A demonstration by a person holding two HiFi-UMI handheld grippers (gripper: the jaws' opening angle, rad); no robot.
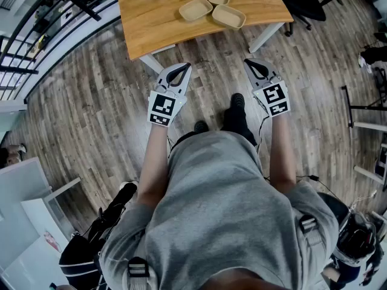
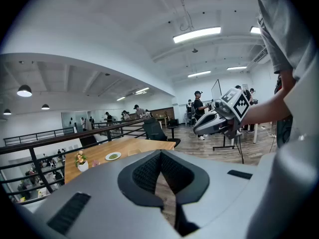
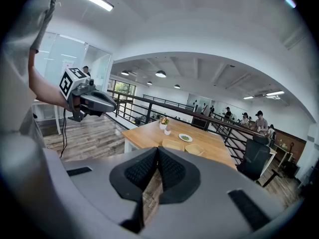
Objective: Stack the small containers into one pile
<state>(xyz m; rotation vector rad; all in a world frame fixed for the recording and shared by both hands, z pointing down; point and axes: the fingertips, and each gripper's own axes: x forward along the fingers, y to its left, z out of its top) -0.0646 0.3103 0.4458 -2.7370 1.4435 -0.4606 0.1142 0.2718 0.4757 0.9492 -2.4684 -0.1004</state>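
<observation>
While the three tan containers (image 1: 228,16) sit unstacked on the table (image 1: 157,23), close together near its front edge, both grippers hang over the floor (image 1: 91,113) short of it, so the coming move is a reach forward and up onto the tabletop. The left gripper (image 1: 180,67) has its jaws pressed together with nothing between them, and the right gripper (image 1: 251,62) is likewise closed and empty. The containers lie ahead of both tips, between the two lines of reach. The nearest, an oblong one, lies with its long side roughly along the table edge, just ahead and slightly inward of the right gripper, which looks a little closer to it. The left gripper faces the rounder one (image 1: 195,9) almost straight ahead. Either set of jaws would need to open before taking a rim.
</observation>
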